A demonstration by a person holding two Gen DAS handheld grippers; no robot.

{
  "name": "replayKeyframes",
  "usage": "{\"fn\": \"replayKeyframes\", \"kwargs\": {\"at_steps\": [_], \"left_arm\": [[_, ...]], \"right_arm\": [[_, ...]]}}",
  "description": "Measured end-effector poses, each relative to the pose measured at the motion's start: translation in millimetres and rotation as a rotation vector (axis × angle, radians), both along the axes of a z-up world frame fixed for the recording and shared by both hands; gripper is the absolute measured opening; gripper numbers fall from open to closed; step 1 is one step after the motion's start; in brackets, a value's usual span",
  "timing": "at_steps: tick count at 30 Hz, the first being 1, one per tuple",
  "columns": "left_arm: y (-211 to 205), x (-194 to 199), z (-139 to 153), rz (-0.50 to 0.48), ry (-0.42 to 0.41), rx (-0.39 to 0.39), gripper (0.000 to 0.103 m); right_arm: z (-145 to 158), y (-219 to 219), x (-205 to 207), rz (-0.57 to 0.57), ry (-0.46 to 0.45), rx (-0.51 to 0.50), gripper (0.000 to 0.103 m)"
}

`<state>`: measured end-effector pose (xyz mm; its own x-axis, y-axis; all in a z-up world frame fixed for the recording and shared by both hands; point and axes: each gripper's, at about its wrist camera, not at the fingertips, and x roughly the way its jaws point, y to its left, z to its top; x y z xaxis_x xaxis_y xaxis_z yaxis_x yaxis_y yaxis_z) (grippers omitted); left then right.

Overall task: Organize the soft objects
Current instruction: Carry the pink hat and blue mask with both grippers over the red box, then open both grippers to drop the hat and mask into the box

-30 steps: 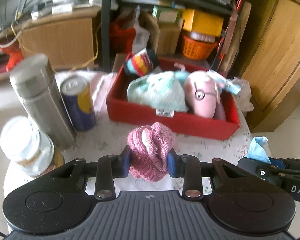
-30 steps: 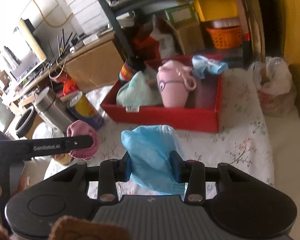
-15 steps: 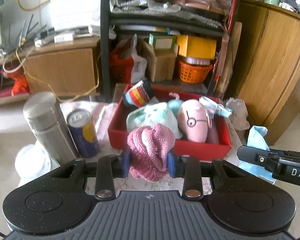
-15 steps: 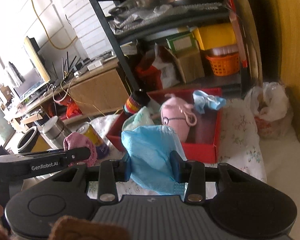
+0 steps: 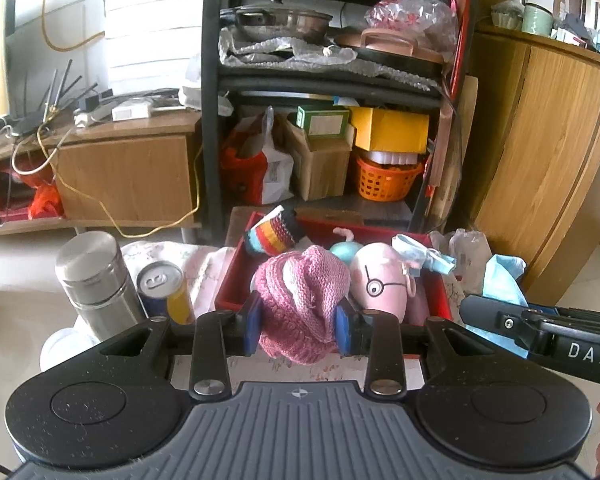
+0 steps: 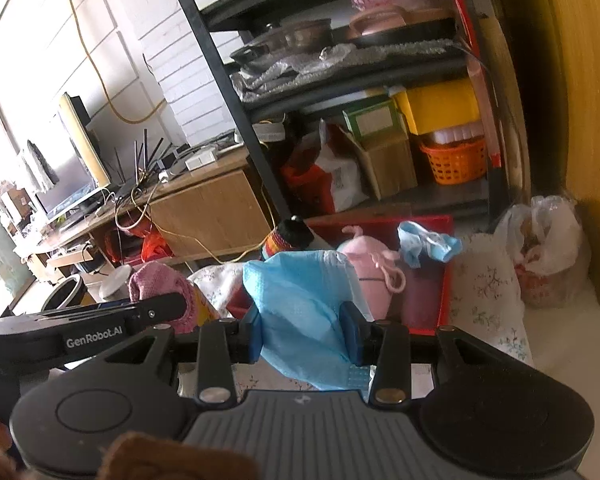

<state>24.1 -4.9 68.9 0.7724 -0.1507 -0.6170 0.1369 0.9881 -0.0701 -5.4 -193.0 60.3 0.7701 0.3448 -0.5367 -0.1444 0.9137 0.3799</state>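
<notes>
The pink knitted hat [image 5: 302, 304] sits squeezed between the two blue pads of the left gripper [image 5: 298, 330]. Its jaws are clamped on the hat, which bulges out above and below them. The hat hangs in the air in front of the red box [image 5: 236, 276] and hides part of it. The blue face mask [image 6: 304, 312] is pinched the same way in the right gripper [image 6: 304, 338], whose jaws are clamped on the thin cloth. The mask droops down past the jaws, and its bottom edge is hidden behind the black gripper body.

In the red box lie a pink plush toy with round glasses [image 5: 382, 284], a striped sock [image 5: 274, 234] leaning on the back corner, and another crumpled blue mask [image 5: 422, 258]. A pale green thing peeks out behind the hat, too hidden to tell what it is.

The box stands on the tabletop with a flowered cloth [image 6: 488, 280]. Left of the box stand a blue and yellow can [image 5: 166, 296] and a steel flask [image 5: 94, 276]. A white lid below the flask is mostly cut off by the gripper. A plastic bag [image 6: 548, 240] sits on the floor beside the tabletop, near the wooden cupboard [image 5: 540, 160]. A black shelf rack [image 5: 212, 100] full of boxes and pots stands behind.
</notes>
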Motion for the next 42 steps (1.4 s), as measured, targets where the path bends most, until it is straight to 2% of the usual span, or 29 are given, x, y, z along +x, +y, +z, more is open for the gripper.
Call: {"fn": "replayKeyframes", "kwargs": {"at_steps": [10, 19, 27, 33, 38, 40, 42], "left_arm": [[-10, 16, 10, 0.007, -0.044, -0.002, 0.036], [-22, 57, 6, 0.029, -0.05, 0.005, 0.037], [-32, 100, -14, 0.044, -0.003, 0.022, 0.037], [-42, 128, -27, 0.035, 0.01, 0.024, 0.037], [-51, 149, -44, 0.028, 0.035, 0.026, 0.039], [-49, 156, -50, 0.039, 0.046, 0.006, 0.041], [-47, 161, -55, 0.041, 0.056, -0.006, 0.042]], "right_arm": [[15, 0, 18, -0.029, -0.069, -0.007, 0.011], [12, -11, 58, -0.073, -0.069, -0.018, 0.011], [-6, -19, 100, -0.083, -0.038, -0.042, 0.011], [-23, -24, 135, -0.1, -0.02, 0.033, 0.011], [-48, -16, 158, -0.087, 0.019, -0.008, 0.012], [-55, -13, 164, -0.083, 0.036, -0.019, 0.013], [-59, -13, 167, -0.087, 0.041, -0.017, 0.022]]}}
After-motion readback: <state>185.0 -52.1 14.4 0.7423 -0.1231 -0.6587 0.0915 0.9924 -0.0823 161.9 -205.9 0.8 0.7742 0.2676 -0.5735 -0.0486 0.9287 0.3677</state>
